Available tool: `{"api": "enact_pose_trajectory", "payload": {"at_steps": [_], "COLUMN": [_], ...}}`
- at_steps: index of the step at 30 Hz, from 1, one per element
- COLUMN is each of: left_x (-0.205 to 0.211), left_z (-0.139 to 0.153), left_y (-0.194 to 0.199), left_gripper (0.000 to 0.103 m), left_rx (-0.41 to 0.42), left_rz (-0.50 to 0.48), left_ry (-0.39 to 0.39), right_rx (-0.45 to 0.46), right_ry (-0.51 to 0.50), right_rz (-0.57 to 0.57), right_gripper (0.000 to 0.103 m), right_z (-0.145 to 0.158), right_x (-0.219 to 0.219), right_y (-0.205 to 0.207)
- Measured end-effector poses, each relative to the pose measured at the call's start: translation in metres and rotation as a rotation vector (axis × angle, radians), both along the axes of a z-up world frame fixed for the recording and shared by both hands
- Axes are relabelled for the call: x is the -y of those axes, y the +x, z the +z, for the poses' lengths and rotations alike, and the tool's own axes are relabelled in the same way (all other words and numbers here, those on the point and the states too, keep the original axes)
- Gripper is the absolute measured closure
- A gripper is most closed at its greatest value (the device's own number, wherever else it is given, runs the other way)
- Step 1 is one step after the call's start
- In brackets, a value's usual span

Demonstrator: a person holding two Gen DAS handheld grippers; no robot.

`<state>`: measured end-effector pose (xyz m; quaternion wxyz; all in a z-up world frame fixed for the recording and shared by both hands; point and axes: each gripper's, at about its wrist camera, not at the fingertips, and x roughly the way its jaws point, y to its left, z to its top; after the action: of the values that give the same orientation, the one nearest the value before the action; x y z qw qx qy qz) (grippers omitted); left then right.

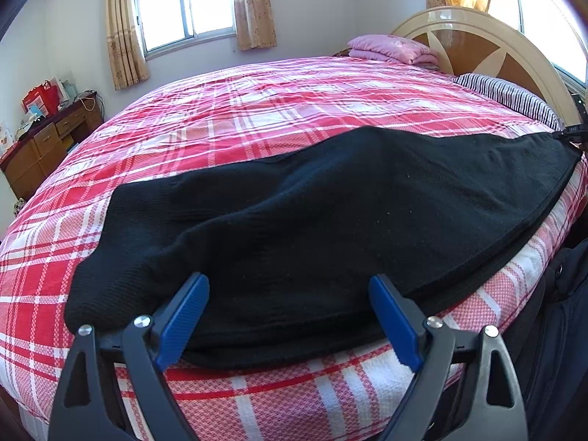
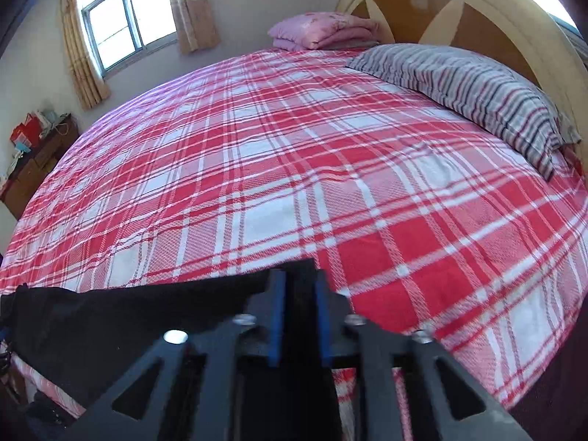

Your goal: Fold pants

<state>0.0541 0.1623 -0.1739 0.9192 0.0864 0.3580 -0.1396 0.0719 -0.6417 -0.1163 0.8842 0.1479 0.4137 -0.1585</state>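
Left wrist view: the left gripper [image 1: 288,303] is gaping wide over the pants [image 1: 312,220]; the right gripper [image 2: 298,294] is pinching their edge.

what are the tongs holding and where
Right tongs pinch the black pants at one end; left tongs are open, holding nothing.

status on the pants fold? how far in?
Early. Done: the black pants lie stretched lengthwise along the near edge of the plaid bed, apparently already doubled leg on leg, though that is hard to confirm. In hand: the right hand-held gripper is shut on one end of the fabric; the left hand-held gripper is open over the other end, not gripping. Left: grasp that end and fold across the length.
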Motion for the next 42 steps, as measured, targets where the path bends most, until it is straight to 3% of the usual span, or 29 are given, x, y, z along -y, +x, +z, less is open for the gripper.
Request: {"api": "enact_pose_trajectory", "payload": {"at_steps": [1, 2, 6, 10, 14, 17, 22, 24, 25, 30, 34, 38, 42], "left_x": [0.0, 0.0, -0.002, -0.01, -0.033, -0.057, -0.095, -0.101, -0.101, -0.088, -0.117, -0.137, -0.137], "left_z": [0.0, -0.001, -0.002, 0.011, 0.03, 0.038, 0.05, 0.053, 0.052, 0.036, 0.04, 0.043, 0.04], "left_y": [0.0, 0.0, -0.003, -0.009, -0.01, -0.009, 0.005, 0.018, 0.024, 0.052, 0.044, 0.032, 0.026], "left_gripper": [0.011, 0.011, 0.011, 0.011, 0.011, 0.011, 0.011, 0.011, 0.011, 0.011, 0.011, 0.011, 0.011], "left_rx": [0.001, 0.003, 0.009, 0.042, 0.096, 0.126, 0.115, 0.092, 0.075, -0.001, 0.001, 0.001, -0.005], "left_rz": [0.0, 0.002, 0.003, 0.012, 0.064, 0.161, 0.237, 0.236, 0.237, 0.315, 0.379, 0.449, 0.435], "left_ry": [0.006, 0.016, 0.019, -0.005, -0.012, -0.011, -0.143, -0.207, -0.221, -0.088, -0.192, -0.187, -0.202], "right_rx": [0.003, 0.027, 0.043, 0.071, 0.111, 0.103, 0.068, 0.066, 0.07, 0.099, 0.106, 0.086, 0.059], "right_ry": [0.003, 0.004, -0.063, -0.121, -0.167, -0.234, -0.359, -0.366, -0.361, -0.301, -0.311, -0.305, -0.291], "right_rz": [-0.012, -0.031, -0.051, 0.0, 0.186, 0.366, 0.596, 0.694, 0.69, 0.855, 1.034, 1.199, 1.322], "right_gripper": [0.042, 0.039, 0.039, 0.039, 0.039, 0.039, 0.039, 0.039, 0.039, 0.039, 0.039, 0.039, 0.039], "right_z": [0.002, 0.008, 0.023, 0.039, 0.047, 0.04, 0.021, 0.016, 0.014, 0.015, 0.013, 0.005, -0.01], "right_x": [0.001, 0.003, -0.007, -0.041, -0.107, -0.172, -0.266, -0.301, -0.312, -0.376, -0.443, -0.505, -0.56], "right_y": [-0.004, -0.012, -0.032, -0.033, -0.01, 0.017, 0.051, 0.063, 0.068, 0.083, 0.092, 0.101, 0.103]}}
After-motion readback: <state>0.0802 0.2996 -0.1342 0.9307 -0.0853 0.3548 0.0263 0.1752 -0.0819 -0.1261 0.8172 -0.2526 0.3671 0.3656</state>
